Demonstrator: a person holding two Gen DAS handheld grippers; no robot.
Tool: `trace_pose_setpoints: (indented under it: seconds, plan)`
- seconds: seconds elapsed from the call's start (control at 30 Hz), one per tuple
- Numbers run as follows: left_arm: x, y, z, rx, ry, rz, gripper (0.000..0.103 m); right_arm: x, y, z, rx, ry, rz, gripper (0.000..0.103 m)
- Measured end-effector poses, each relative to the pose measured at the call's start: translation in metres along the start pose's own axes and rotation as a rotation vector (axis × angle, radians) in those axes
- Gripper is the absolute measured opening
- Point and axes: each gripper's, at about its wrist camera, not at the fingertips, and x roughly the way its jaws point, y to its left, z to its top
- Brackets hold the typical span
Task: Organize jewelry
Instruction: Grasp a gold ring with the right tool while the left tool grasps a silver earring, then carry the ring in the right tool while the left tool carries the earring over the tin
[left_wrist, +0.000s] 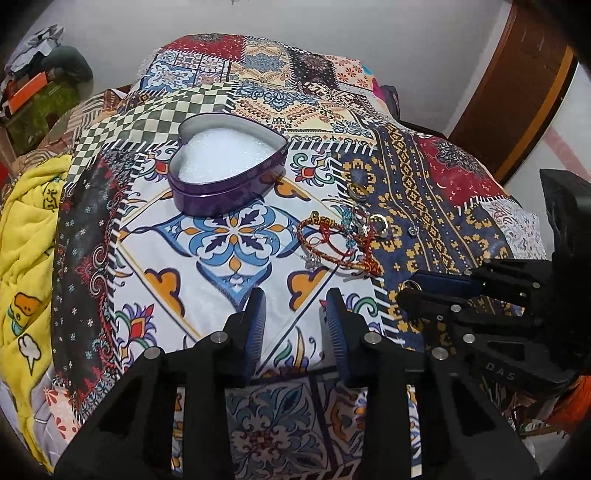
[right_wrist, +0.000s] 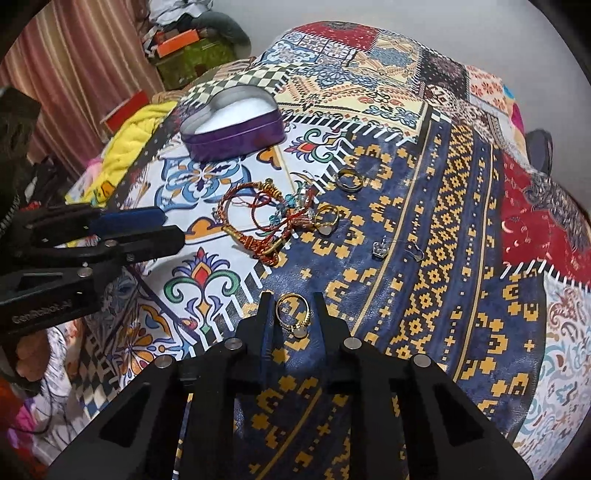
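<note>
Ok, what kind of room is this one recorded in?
Probably a bedroom at home, not a lab. The work surface looks like a bed under a patchwork-print sheet, with a yellow fleece blanket bunched at its edge. A striped curtain and piled household clutter stand behind.

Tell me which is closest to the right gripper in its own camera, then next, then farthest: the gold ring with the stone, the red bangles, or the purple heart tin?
1. Gold ring with the stone: right between the right gripper fingers.
2. Red bangles: farther ahead, to the left.
3. Purple heart tin: farthest, at the back left, lid off.
</note>
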Motion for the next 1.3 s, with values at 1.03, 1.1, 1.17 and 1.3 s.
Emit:
trace_pose_setpoints:
  seconds: [1.03,1.1,1.17,1.3]
  plan:
    - [-0.004,-0.013,0.014,0.049,-0.072,0.051,0.009,-0.039,-0.01,0.024,0.045,-0.134,0.015,0.017]
    - [-0.015,-0.01,0.015,0.043,-0.097,0.054,0.009,-0.043,-0.007,0.028,0.04,-0.148,0.015,0.017]
    - [-0.024,-0.008,0.017,0.037,-0.12,0.059,0.009,-0.046,-0.003,0.032,0.038,-0.163,0.016,0.017]
    - [-0.047,0.0,0.021,0.018,-0.177,0.061,0.009,-0.053,0.005,0.043,0.027,-0.19,0.015,0.017]
